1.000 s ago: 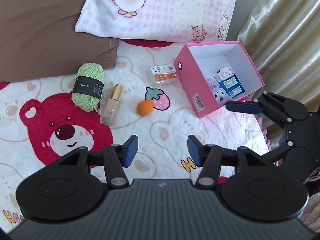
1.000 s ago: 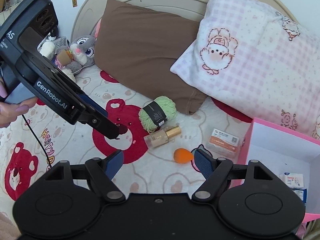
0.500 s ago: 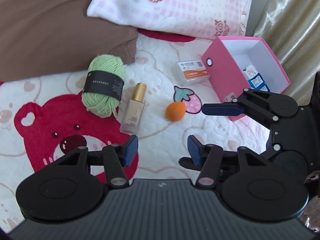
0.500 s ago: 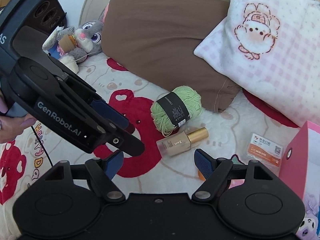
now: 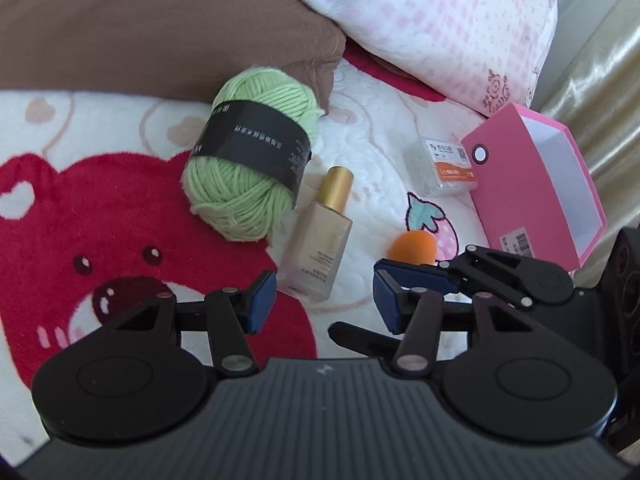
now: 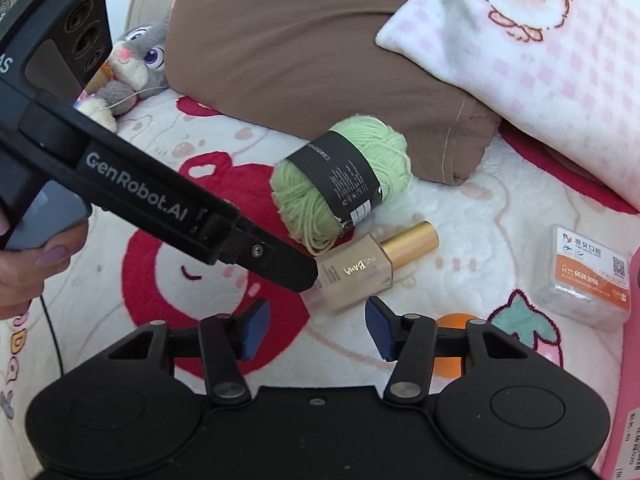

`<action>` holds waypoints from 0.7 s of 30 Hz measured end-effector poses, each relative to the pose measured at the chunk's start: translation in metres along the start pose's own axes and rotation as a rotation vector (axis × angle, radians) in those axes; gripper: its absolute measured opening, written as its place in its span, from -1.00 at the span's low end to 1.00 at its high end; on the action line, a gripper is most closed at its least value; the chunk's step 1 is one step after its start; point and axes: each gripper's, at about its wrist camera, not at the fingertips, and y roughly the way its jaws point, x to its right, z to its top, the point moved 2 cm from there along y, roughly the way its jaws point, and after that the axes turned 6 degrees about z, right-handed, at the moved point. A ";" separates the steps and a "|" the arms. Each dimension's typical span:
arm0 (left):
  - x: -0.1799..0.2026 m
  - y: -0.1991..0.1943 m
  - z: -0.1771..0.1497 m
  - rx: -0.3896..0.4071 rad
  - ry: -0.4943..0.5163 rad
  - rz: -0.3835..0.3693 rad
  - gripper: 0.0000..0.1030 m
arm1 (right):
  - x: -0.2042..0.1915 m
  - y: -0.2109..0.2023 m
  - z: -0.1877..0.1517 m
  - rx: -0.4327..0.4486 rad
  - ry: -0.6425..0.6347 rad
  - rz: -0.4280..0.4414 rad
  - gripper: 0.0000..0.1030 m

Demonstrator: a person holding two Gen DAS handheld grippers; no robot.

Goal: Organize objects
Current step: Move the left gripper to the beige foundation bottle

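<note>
A beige foundation bottle [image 5: 318, 240] with a gold cap lies on the bear-print blanket, beside a green yarn ball [image 5: 250, 168]. It also shows in the right wrist view [image 6: 362, 270], as does the yarn [image 6: 340, 184]. An orange sponge [image 5: 414, 246] lies right of the bottle, a small packet [image 5: 446, 168] beyond it, next to the pink box [image 5: 536, 184]. My left gripper [image 5: 324, 300] is open and empty, just short of the bottle's base. My right gripper [image 6: 316, 330] is open and empty, close to the bottle and the sponge [image 6: 452, 322].
A brown pillow [image 6: 320, 48] and a pink checked pillow [image 6: 540, 52] lie behind the objects. A plush rabbit [image 6: 136, 64] sits at the far left. A gold curtain [image 5: 600, 60] hangs right of the box.
Both grippers have moved forward and down toward the bottle and yarn, which now look larger. The pink box has slid to the right edge of both views. Both stay open.
</note>
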 end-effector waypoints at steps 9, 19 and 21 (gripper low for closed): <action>0.000 0.029 0.003 -0.019 -0.033 0.022 -0.08 | 0.002 0.022 -0.016 0.048 0.019 -0.029 -0.04; 0.008 0.041 -0.006 -0.108 -0.146 -0.034 -0.11 | 0.009 0.020 -0.028 0.094 0.064 0.001 -0.03; 0.007 0.042 -0.004 -0.112 -0.171 -0.028 -0.08 | 0.009 0.019 -0.029 0.101 0.069 0.003 -0.02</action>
